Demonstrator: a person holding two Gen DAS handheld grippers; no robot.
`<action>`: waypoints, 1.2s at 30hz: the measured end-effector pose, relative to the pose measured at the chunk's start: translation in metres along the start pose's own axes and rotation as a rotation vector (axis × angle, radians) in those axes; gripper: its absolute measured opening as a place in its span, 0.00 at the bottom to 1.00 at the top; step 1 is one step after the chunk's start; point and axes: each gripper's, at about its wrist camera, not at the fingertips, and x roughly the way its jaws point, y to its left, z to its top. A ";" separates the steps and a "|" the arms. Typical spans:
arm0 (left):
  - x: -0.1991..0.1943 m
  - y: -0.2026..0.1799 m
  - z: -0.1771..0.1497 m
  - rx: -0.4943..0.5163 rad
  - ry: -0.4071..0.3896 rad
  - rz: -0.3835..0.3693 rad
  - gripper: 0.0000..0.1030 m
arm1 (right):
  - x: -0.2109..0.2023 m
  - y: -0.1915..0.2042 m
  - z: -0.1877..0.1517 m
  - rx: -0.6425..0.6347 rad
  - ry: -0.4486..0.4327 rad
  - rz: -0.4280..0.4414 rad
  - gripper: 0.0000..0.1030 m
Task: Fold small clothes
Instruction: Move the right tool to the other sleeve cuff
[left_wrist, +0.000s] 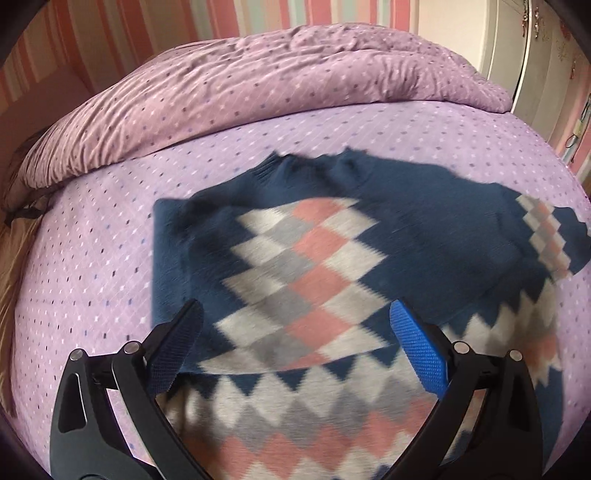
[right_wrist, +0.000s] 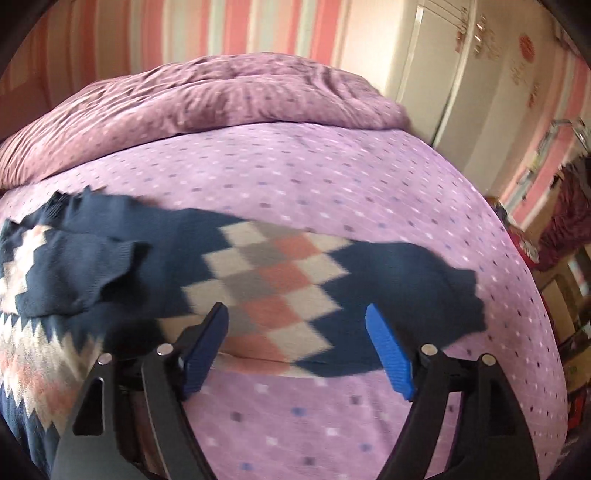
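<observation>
1. The sweater (left_wrist: 424, 229) is seen as knitted cloth — matt, with ribbing at the neck.
2. The bed sheet (right_wrist: 369, 184) is shown as thin woven cloth, smooth and matt.
3. The duvet (left_wrist: 258, 81) is made of similar cloth, heavily creased.
4. The left gripper (left_wrist: 297, 328) is built of black, faintly glossy plastic with shiny metal pins; its pads are finely textured.
5. The right gripper (right_wrist: 297, 325) carries ridged blue pads — matt in finish.
6. The wardrobe (right_wrist: 443, 66) is finished smooth and pale.
</observation>
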 end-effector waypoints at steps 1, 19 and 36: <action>-0.002 -0.008 0.004 0.007 -0.005 0.002 0.97 | 0.002 -0.014 -0.002 0.020 0.009 -0.007 0.76; -0.016 -0.097 0.022 0.035 0.003 -0.072 0.97 | 0.079 -0.197 -0.049 0.536 0.068 0.026 0.76; -0.021 -0.089 0.023 0.025 0.016 -0.055 0.97 | 0.112 -0.207 -0.045 0.716 0.061 0.068 0.42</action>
